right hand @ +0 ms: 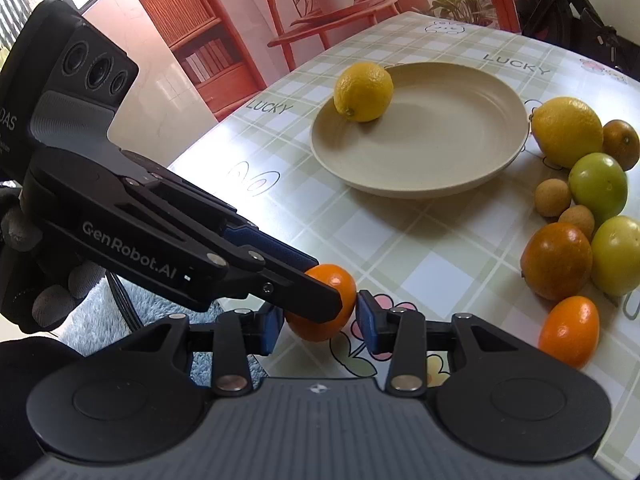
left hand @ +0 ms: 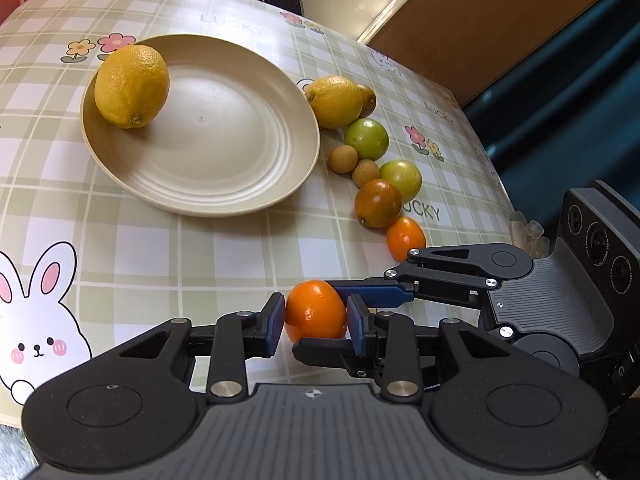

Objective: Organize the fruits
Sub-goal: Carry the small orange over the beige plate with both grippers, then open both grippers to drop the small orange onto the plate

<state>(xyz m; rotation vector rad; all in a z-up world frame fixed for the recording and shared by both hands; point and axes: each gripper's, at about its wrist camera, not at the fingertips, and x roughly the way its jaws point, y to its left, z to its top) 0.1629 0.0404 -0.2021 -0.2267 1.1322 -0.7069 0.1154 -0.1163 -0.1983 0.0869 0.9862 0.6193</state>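
Observation:
A small orange kumquat (left hand: 316, 309) sits between both grippers' fingers just above the checked tablecloth. My left gripper (left hand: 316, 322) is shut on it. My right gripper (right hand: 320, 322) has its pads around the same kumquat (right hand: 336, 280); the right pad stands slightly off the fruit. The right gripper's fingers (left hand: 384, 294) reach in from the right in the left wrist view. A beige plate (left hand: 240, 184) holds one lemon (left hand: 131, 86). Its rim also shows in the right wrist view (right hand: 472, 184), with the lemon (right hand: 363, 92).
A curved row of fruit lies right of the plate: a second lemon (right hand: 566, 132), green fruits (right hand: 598, 186), brown-orange fruits (right hand: 557, 260), two small tan longans (right hand: 553, 197) and another kumquat (right hand: 570, 330). The table edge drops off at left (right hand: 192, 152).

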